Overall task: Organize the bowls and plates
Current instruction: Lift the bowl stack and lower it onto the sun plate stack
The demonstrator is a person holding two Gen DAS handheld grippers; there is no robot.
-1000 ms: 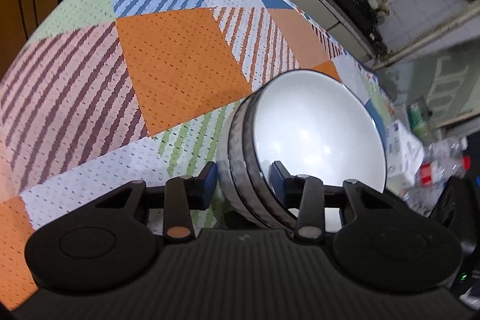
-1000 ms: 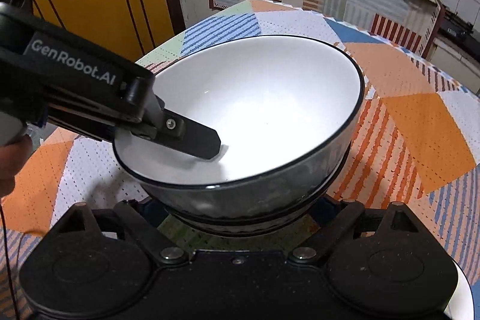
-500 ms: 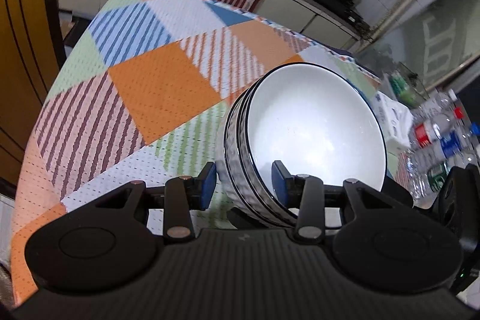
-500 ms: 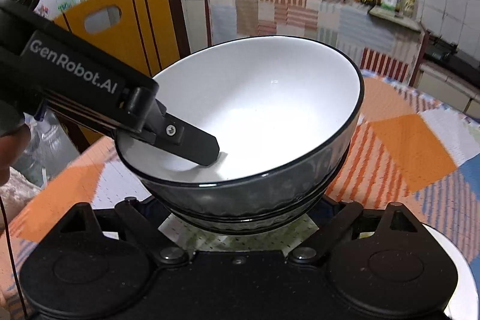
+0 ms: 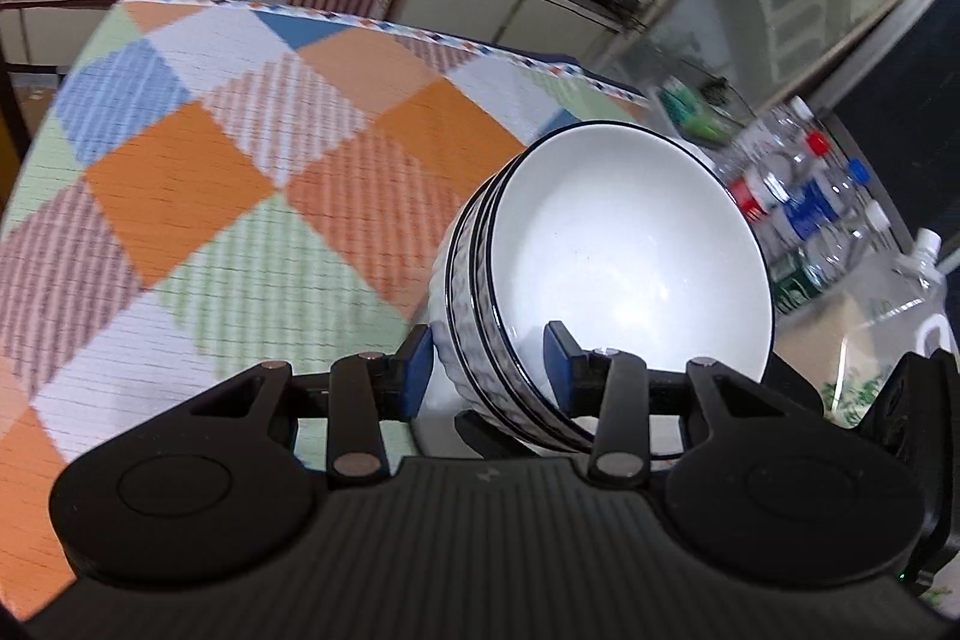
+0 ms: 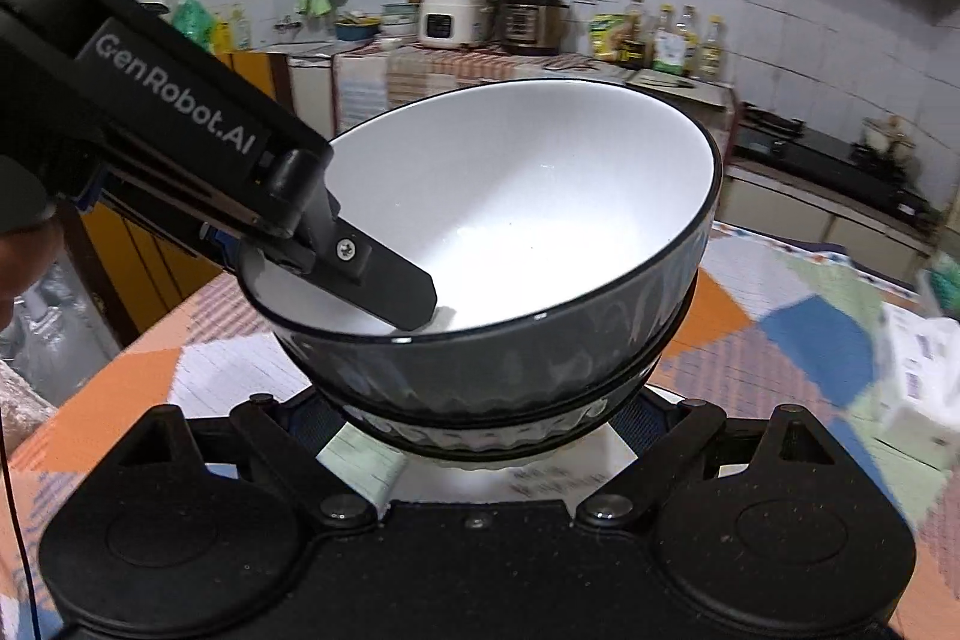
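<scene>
A stack of white bowls with dark ribbed outsides and black rims hangs above the patchwork table, tilted. My left gripper is shut on the stack's near wall, with one blue pad outside and the other inside the top bowl. In the right wrist view that inner finger lies in the top bowl. My right gripper grips the lower bowls from both sides. Its pads are mostly hidden under the stack.
The table with the patchwork cloth lies below. Plastic bottles and a large clear jug stand beyond its right edge. A white box lies on the table at right. A counter with cookers runs along the back wall.
Both grippers rose and moved across together with the bowl stack still held. The table dropped lower in both views and the kitchen wall and cabinets came into sight. The left view rolled.
</scene>
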